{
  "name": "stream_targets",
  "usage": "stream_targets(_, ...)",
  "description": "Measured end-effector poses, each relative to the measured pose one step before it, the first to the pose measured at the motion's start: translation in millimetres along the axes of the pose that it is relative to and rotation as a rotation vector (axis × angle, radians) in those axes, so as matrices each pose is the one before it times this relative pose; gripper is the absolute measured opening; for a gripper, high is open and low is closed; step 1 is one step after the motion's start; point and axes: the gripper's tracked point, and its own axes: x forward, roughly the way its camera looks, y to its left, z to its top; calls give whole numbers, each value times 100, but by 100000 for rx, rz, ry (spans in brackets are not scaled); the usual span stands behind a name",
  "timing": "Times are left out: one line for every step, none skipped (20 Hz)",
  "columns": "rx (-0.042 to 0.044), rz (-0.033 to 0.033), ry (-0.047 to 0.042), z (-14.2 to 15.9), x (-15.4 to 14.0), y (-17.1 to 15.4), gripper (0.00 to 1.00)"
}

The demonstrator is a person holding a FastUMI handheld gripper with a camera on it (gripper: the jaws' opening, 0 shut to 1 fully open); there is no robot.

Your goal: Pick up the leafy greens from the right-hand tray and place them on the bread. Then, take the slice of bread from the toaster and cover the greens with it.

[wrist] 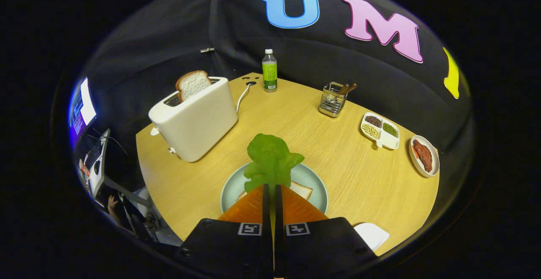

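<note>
While the leafy greens [270,160] are pinched between the two fingers of the gripper [271,189], whose jaws stand nearly together and clamped on the leaf's lower edge, they hang over the plate [313,176] and have not been set down. Under them, on that plate, lies a slice of bread [302,190], partly covered by the fingers and the leaf. So the first half of the task looks, by my reading, close to done: the greens are lifted and brought above the bread, and what is left is to lower and release them there. The second half is untouched: the other bread slice [192,84] stands upright in the slot of the toaster [194,120], which sits beyond and to the left of the plate. Farther beyond the plate stands a bottle [269,71]; beyond and to its right are a wire utensil holder [333,99], a divided dish of beans [380,130] and a small dish of meat [424,155]. All rest on the wooden table [346,169].
</note>
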Motion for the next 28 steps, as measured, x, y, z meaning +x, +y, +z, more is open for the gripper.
stream_targets(-312,-615,1559,-533,672,55,7)
stream_targets(100,304,1184,-431,572,114,7)
stream_targets(208,743,1067,-342,565,287,7)
stream_targets(-203,-606,917,-297,482,-138,10)
stream_targets(-519,-1639,555,-229,464,-374,15)
stream_targets(-849,-2199,226,-158,345,-526,22)
stream_targets(-264,-750,120,-123,142,-137,32)
stream_targets(53,-728,-268,-19,72,-84,42)
stream_targets(182,-52,-513,63,-63,-13,52)
stream_targets(37,-398,-574,84,-24,-177,65)
stream_targets(-161,-91,-632,68,-38,-130,87)
stream_targets(-260,-354,-325,47,-182,-128,95)
stream_targets(-117,-282,-548,107,-277,-151,97)
stream_targets(441,166,-760,168,-293,18,99)
stream_targets(881,288,-1115,311,-320,24,99)
stream_targets(1115,231,-975,333,-317,75,99)
stream_targets(1358,452,-1438,438,-366,-4,99)
stream_targets(1293,869,-1957,652,-371,166,99)
stream_targets(1424,913,-2408,719,-450,220,99)
stream_targets(1527,1164,-2604,930,-507,250,99)
stream_targets(1278,811,-1911,771,-534,227,99)
stream_targets(1174,1005,-1530,840,-539,297,99)
stream_targets(1121,1185,-2642,1125,-450,411,98)
stream_targets(665,955,-2589,1229,-418,424,98)
stream_targets(285,848,-2294,1125,-500,312,97)
stream_targets(150,713,-2242,1277,-352,438,97)
stream_targets(215,827,-2186,1282,-350,598,97)
stream_targets(163,1054,-2535,1457,-259,680,97)
